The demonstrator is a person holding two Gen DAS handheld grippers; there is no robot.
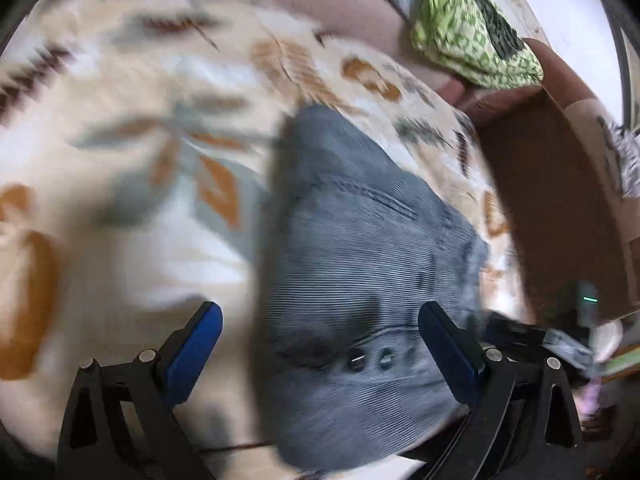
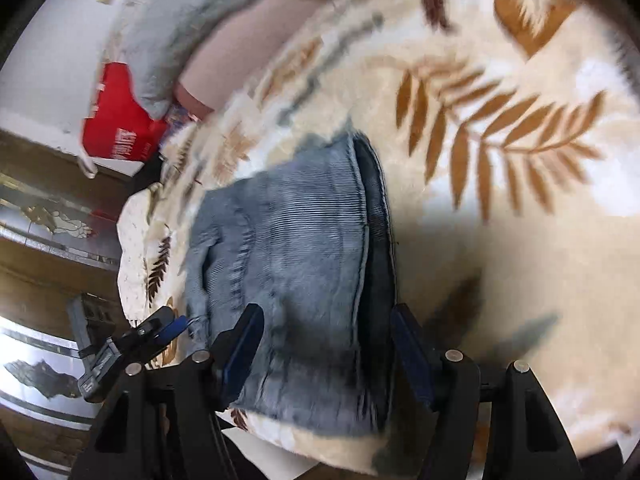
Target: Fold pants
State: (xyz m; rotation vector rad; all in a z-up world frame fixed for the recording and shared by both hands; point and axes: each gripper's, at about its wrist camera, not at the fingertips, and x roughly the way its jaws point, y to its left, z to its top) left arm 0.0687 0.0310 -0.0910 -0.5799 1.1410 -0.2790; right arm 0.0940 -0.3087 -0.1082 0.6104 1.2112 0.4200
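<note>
Grey-blue corduroy pants [image 1: 360,248] lie folded into a thick stack on a cream blanket with brown leaf prints [image 1: 140,220]. In the left wrist view, my left gripper [image 1: 320,308] hovers open over the buttoned end of the stack, one blue pad over the blanket and the other over the cloth. From the right wrist camera the pants [image 2: 296,232] show a darker folded edge on their right. My right gripper [image 2: 326,312] stands open just above that near end, fingers astride the fabric. The left gripper [image 2: 172,328] shows at the pants' left side. Both views are motion-blurred.
A green patterned cloth bundle [image 1: 472,32] and a brown cardboard box [image 1: 560,208] sit beyond the blanket's right side. A red bag [image 2: 116,128] and a grey pillow [image 2: 180,28] lie at the far left. The bed edge [image 2: 136,240] drops to a tiled floor.
</note>
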